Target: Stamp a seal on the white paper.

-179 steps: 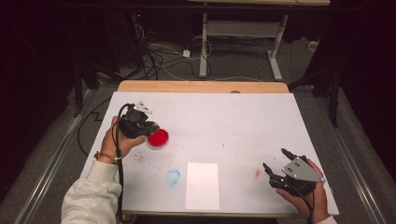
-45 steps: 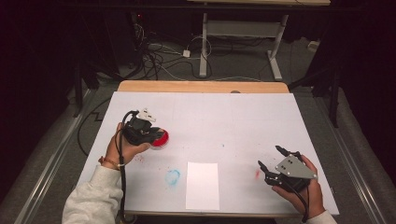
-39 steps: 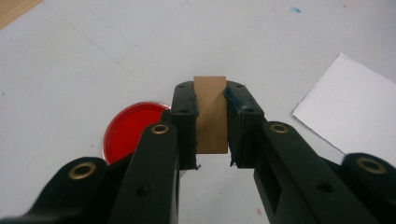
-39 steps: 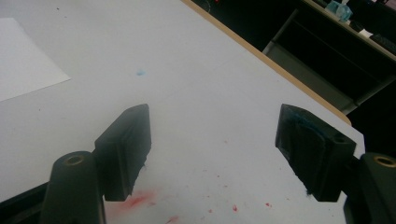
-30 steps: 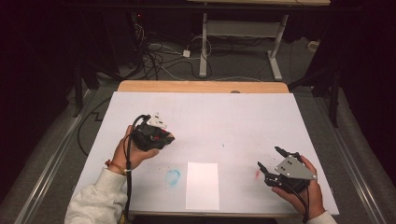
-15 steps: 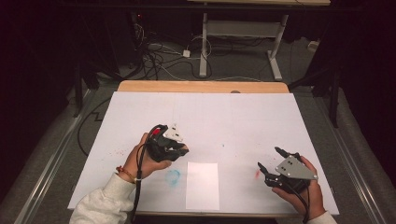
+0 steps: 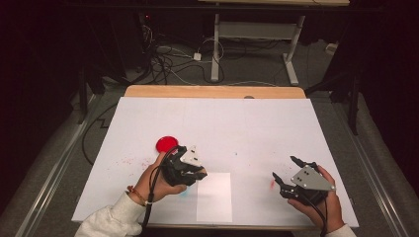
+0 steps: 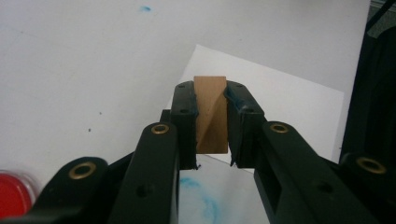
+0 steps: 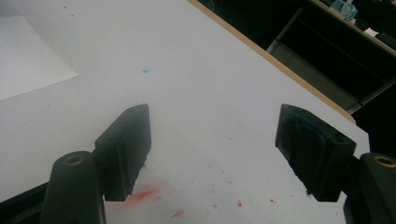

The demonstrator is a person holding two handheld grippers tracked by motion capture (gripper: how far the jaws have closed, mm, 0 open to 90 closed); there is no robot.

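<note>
In the left gripper view my left gripper [image 8: 211,122] is shut on a small wooden block [image 8: 211,100], held upright between the pads. In the high view this gripper [image 7: 197,174] hovers at the left edge of a white paper sheet [image 7: 214,196] lying near the table's front edge. The sheet [image 8: 289,100] lies just beyond the block. A round red ink pad [image 7: 167,143] sits behind and to the left of the left hand. My right gripper [image 7: 285,167] rests at the front right, open and with nothing between its fingers [image 9: 126,149].
The table is covered by a white sheet [image 7: 247,128] with a wooden strip [image 7: 212,92] at its far edge. Red ink smears [image 9: 144,193] lie under the right gripper, a blue smear [image 8: 205,203] under the left. Cables and desk legs stand on the floor beyond.
My left hand has carried the block from over the red ink pad rightward and toward the front, up to the paper sheet. The right gripper has stayed where it was, still open.
</note>
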